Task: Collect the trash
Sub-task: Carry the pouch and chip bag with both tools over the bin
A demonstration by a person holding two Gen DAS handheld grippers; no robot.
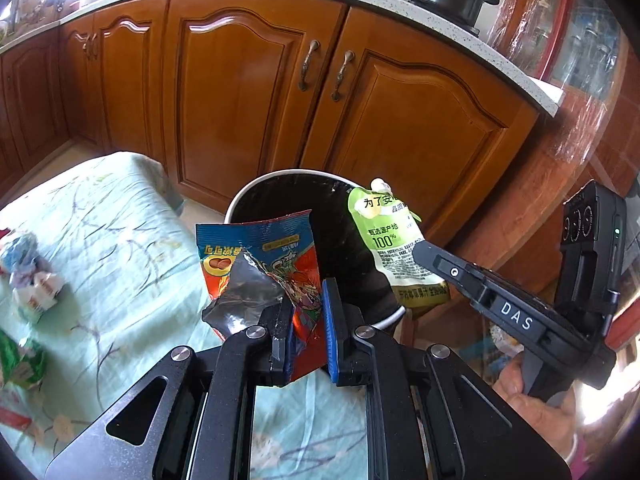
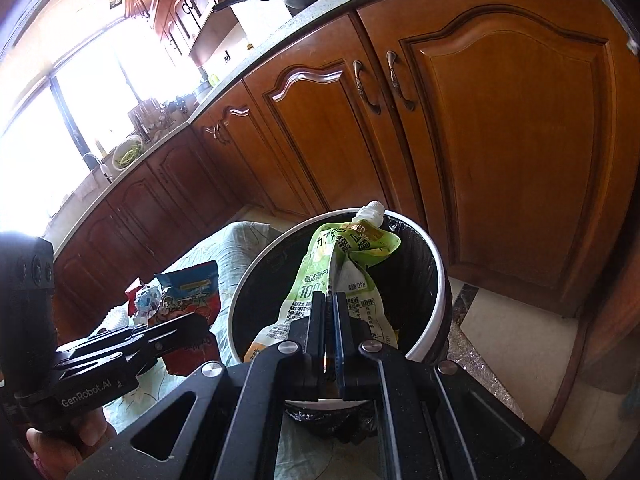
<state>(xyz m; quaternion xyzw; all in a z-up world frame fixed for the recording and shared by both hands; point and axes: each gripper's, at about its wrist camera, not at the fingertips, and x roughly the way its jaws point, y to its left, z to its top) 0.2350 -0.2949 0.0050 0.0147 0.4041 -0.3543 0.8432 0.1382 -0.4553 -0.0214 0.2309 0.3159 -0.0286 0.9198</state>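
We hold both wrappers over the bin (image 2: 434, 264) at frame centre to drop them: left gripper (image 1: 306, 316) pinches the snack bag (image 1: 276, 256), right gripper (image 2: 329, 312) clamps the green pouch (image 2: 320, 276).

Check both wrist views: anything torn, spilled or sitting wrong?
One oddity: the red and blue snack wrapper in the left gripper is torn open, its silver lining peeled outward. The green spout pouch in the right gripper is crumpled. Both hang over the bin. No spill shows.
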